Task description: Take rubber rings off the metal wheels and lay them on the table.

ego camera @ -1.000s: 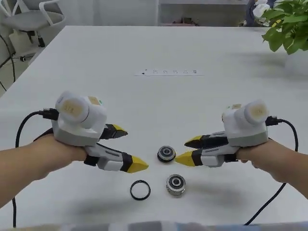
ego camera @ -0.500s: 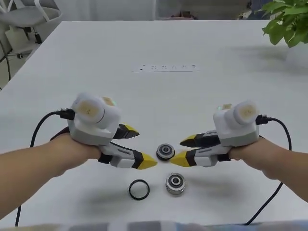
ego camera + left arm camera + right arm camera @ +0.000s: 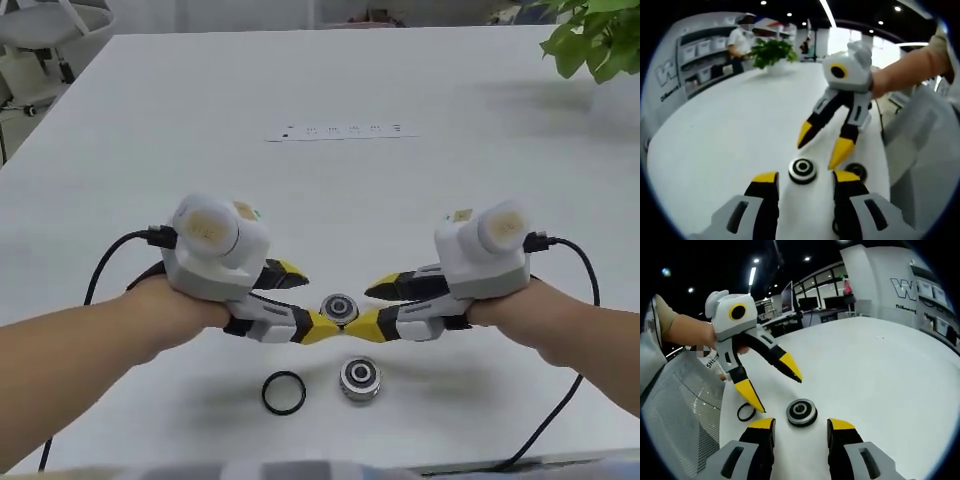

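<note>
step: second wheel of two, approach phase. Nothing is gripped yet.
left gripper (image 3: 312, 302): jaws spread and empty. In its own view the wheel sits just ahead of the gap between them.
right gripper (image 3: 366, 308): jaws also apart and empty. It faces the left one across the wheel, and in the head view the near yellow tips almost meet (I can't tell whether they touch).
far wheel (image 3: 339, 308): lies flat on the table (image 3: 450, 150), between the two sets of tips. The dark band round its rim reads as the rubber ring, so this one is not stripped.
near wheel (image 3: 360, 376): closer to the person, clear of both grippers. Its rim looks like bare metal.
loose ring (image 3: 284, 393): lies flat on the table just beside the near wheel, not touching it.
progress: my guess is about half, one ring off and laid down and one to go.
next move: one gripper has to close on the far wheel and hold it steady. The other has to catch the ring's edge and roll it off the rim. The ring then goes down near the loose ring.
watch: the wheel is small and the top is smooth, so it will likely skate if nudged before it is clamped. The four tips are also crowding one spot.
</note>
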